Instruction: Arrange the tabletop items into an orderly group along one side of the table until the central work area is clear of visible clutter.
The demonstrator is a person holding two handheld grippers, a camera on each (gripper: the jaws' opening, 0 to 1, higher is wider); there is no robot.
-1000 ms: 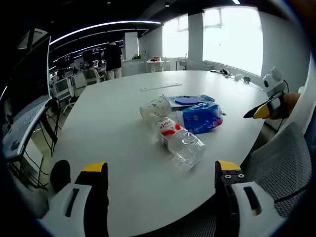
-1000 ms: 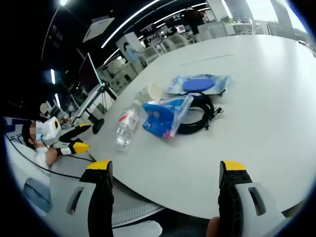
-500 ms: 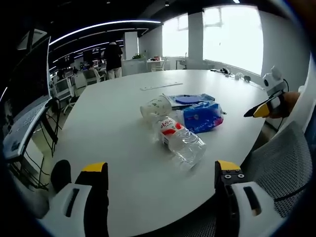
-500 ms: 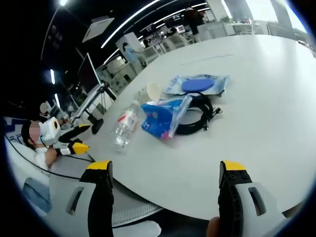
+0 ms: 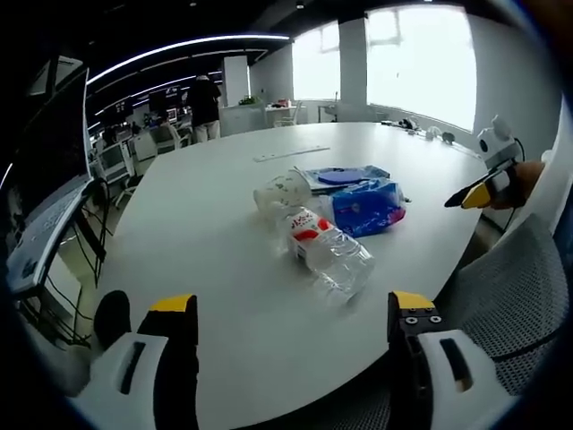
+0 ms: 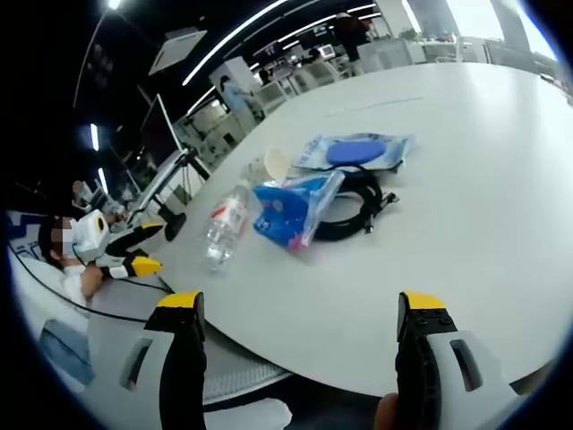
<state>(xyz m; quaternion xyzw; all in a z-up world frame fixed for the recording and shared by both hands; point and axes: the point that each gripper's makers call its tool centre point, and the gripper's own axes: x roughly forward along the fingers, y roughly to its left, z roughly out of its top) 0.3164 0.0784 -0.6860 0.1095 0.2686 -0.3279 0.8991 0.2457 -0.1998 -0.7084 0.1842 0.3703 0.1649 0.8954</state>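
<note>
Right gripper view exposes a coiled black cable [image 6: 363,204] behind the blue tissue pack [image 6: 291,209]. Left gripper view, cluster on white table [image 5: 206,224], taking the clear bottle [image 5: 326,254] as landmark: overturned paper cup [image 5: 281,192] touching its far end, tissue pack [image 5: 365,205] just right, flat blue pouch [image 5: 345,176] beyond. Left gripper [image 5: 292,340] jaws wide apart, holding nothing, bottle well ahead. Right gripper [image 6: 304,336] equally spread, empty, short of the table edge.
</note>
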